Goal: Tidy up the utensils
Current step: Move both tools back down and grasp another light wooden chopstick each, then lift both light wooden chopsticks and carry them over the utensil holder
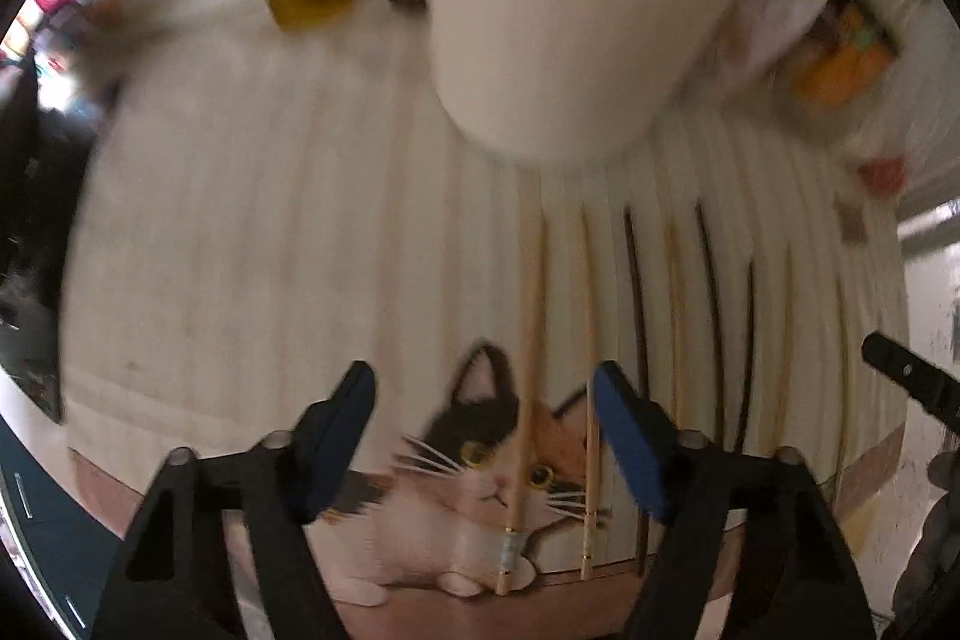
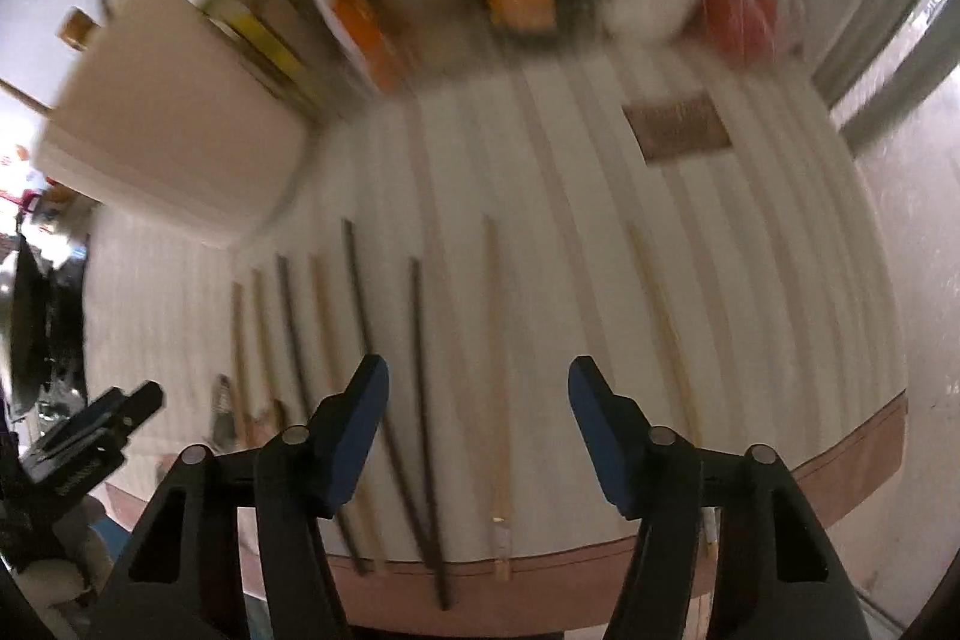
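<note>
Both grippers point down at a table covered by a pale striped cloth (image 1: 240, 250) with a brown border. Both pictures are blurry.

The left gripper (image 1: 483, 436) has its blue pads apart, about half way wide. Nothing is squeezed between them. A light wooden chopstick (image 1: 528, 370) lies on the cloth in the gap between the pads, right over a picture of a cat (image 1: 480, 466) printed on the cloth. A second light chopstick (image 1: 591, 400) lies just beside the right pad. More chopsticks, some dark (image 1: 636, 340) and some light, lie side by side further right.

The right gripper (image 2: 477, 430) is also about half way wide and holds nothing. A dark chopstick (image 2: 420, 400) and a light chopstick (image 2: 495, 370) lie on the cloth in the gap between its pads. Other chopsticks lie in a row to the left.

A big cream container (image 1: 570, 10) stands on the cloth behind the chopsticks. Bottles and orange packets stand at the back of the table.
</note>
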A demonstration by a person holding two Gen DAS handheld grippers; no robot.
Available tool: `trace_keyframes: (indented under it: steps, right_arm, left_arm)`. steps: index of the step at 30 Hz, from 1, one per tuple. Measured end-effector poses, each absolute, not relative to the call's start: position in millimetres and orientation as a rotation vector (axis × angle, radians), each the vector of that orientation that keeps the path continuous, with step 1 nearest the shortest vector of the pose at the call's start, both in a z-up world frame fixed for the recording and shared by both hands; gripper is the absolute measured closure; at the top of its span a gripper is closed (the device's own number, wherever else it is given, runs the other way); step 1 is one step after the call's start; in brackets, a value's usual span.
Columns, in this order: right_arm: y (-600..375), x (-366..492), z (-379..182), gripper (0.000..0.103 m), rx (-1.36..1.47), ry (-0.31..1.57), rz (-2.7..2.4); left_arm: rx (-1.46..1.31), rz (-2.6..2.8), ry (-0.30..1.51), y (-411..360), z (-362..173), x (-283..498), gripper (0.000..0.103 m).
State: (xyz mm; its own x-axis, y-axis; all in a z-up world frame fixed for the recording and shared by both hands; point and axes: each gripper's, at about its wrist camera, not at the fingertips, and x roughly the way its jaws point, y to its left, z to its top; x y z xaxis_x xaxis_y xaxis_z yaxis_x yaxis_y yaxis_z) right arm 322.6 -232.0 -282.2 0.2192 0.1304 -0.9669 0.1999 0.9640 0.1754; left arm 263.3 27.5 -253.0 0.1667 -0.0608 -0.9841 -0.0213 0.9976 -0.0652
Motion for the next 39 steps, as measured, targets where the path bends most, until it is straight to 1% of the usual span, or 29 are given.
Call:
trace_keyframes:
  steps: [2,3,4,5,7,8,9,10,11,12,13,21,22,25,29,32,37,39]
  right_arm:
    - [-234,324,-299,0.041,0.277,1.384,-0.051]
    - [-235,325,-308,0.043,0.272,1.402,-0.049]
    - [-235,327,-314,0.044,0.267,1.416,-0.05]
    - [-233,329,-322,0.044,0.254,1.437,-0.042]
    - [-230,332,-334,0.048,0.24,1.461,-0.04]
    - [-228,334,-340,0.05,0.228,1.477,-0.033]
    - [-225,335,-347,0.056,0.215,1.489,-0.035]
    - [-222,336,-353,0.064,0.199,1.504,-0.034]
    - [-219,337,-358,0.071,0.189,1.519,-0.023]
    - [-217,337,-358,0.08,0.167,1.507,-0.027]
    - [-214,338,-359,0.095,0.148,1.509,-0.023]
    - [-210,330,-364,0.096,0.129,1.575,0.032]
    - [-212,331,-364,0.096,0.147,1.581,0.033]
    - [-217,338,-367,0.095,0.176,1.609,0.039]
    - [-217,340,-369,0.095,0.175,1.628,0.047]
    - [-224,351,-371,0.095,0.165,1.629,0.047]
    - [-206,350,-373,0.095,0.099,1.632,0.034]
    - [-198,354,-371,0.094,0.061,1.644,0.032]
  left_arm:
    - [-0.048,-0.045,1.454,18,-275,263,0.038]
    - [-0.038,-0.054,1.474,13,-285,263,0.039]
    - [-0.025,-0.06,1.49,9,-292,263,0.041]
    - [-0.012,-0.059,1.502,5,-298,262,0.045]
    - [0.01,-0.061,1.522,1,-309,261,0.06]
    - [0.015,-0.056,1.524,0,-310,260,0.062]
    - [0.022,-0.06,1.506,-1,-309,259,0.069]
    - [0.029,-0.063,1.504,-1,-309,258,0.076]
    - [0.032,-0.059,1.5,0,-309,258,0.082]
    - [0.02,-0.06,1.497,4,-309,258,0.091]
    - [0.011,-0.059,1.498,6,-309,259,0.098]
    - [-0.097,-0.052,1.505,46,-311,264,0.098]
    - [-0.103,-0.053,1.505,49,-312,263,0.095]
    - [-0.138,-0.068,1.514,61,-313,264,0.092]
    - [-0.128,-0.083,1.552,67,-316,266,0.091]
    - [-0.085,-0.086,1.555,60,-317,262,0.091]
    - [-0.029,-0.07,1.548,29,-320,252,0.091]
    - [-0.014,-0.071,1.537,18,-324,251,0.095]
